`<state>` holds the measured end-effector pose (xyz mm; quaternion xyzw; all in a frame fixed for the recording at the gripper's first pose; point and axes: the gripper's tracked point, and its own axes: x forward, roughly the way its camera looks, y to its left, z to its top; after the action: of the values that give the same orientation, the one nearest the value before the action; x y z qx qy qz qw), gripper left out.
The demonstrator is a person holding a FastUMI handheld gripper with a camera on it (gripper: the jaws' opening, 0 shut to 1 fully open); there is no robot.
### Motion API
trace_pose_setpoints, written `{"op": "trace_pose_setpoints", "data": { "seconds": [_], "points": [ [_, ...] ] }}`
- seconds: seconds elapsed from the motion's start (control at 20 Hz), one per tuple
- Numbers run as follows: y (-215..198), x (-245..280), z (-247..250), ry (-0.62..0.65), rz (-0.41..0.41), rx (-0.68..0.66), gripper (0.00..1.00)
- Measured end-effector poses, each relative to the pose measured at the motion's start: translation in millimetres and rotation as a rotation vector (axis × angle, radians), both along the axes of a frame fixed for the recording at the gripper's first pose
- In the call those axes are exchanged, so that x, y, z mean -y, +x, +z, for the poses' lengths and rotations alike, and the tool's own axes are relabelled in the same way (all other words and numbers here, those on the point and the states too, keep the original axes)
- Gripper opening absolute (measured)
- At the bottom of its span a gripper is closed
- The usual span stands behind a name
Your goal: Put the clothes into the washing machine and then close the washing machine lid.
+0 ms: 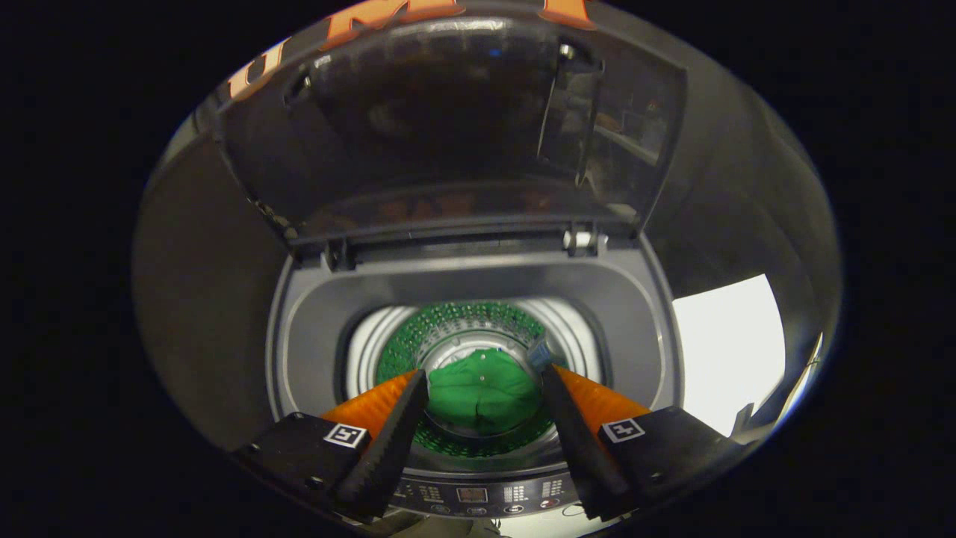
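One green garment [482,392] is lying bunched at the bottom of the drum [448,336], sitting in the middle of it, well below the rim, which is where the washer [642,336] needs it before anything can be shut. Its colour is reflecting off the drum's perforated wall all round it. A small bluish thing [539,353] is poking up just beside the garment towards the drum's right wall; I cannot tell what it is.

Above the opening, the gripper [484,388] is hanging with its fingers [388,441] spread wide apart and nothing between them, looking down on the cloth from over the front edge. That reads to me as a hand that is finished with the clothing and free for the next job.

Just under the fingers, along the washer's front edge, the control panel [478,495] is showing its buttons. At the back edge the lid [448,119] is standing up on its hinges [582,240], leaning back against the booth wall, so the mouth is fully open. My judgement: loading looks done, and the lid is what remains; reaching its top edge and pulling it forward and down should be the step in hand.
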<state>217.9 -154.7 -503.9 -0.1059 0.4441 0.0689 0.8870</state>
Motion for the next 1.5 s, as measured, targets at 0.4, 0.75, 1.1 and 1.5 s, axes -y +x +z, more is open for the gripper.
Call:
{"op": "trace_pose_setpoints", "data": {
  "seconds": [0.4,0.75,1.1,1.5],
  "points": [
    [42,-36,179,0.088,0.063,0.246,0.98],
    [103,-73,257,0.167,0.068,0.384,0.99],
    [164,-113,240,0.163,0.068,0.401,0.99],
    [181,-129,216,0.138,0.096,0.380,0.99]
  ]
}}
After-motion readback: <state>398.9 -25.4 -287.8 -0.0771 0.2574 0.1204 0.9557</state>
